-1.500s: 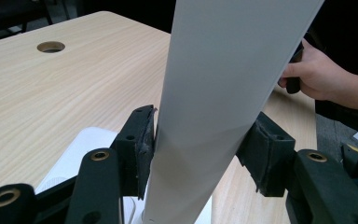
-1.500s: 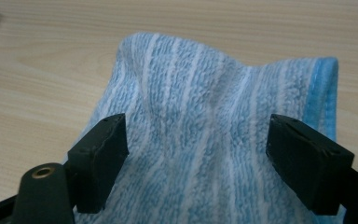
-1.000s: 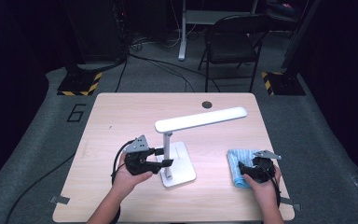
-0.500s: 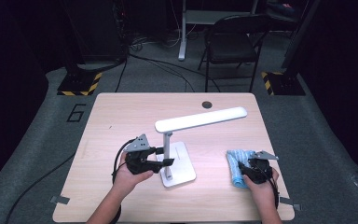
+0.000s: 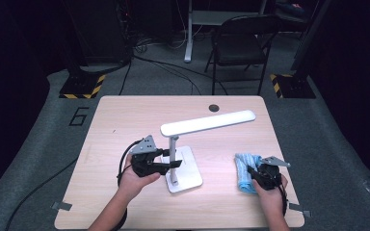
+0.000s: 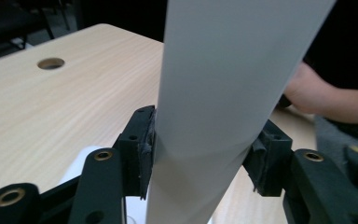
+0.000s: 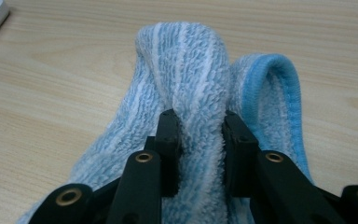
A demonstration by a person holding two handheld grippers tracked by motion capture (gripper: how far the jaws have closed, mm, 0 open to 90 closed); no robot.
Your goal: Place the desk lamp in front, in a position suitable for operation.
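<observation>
Left gripper (image 5: 171, 160) is clamped on the upright stem of the white desk lamp (image 5: 207, 122) — pads pressing both sides of it, the lamp's base sitting mid-desk (image 5: 125, 115). Over at the near right edge, the right gripper (image 7: 199, 128) has just been closing and now pinches a raised fold of the blue striped towel (image 7: 186, 70) — the rest of it lying bunched on the wood.

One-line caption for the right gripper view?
Right gripper pinching a raised fold of blue striped towel on the wooden table.
</observation>
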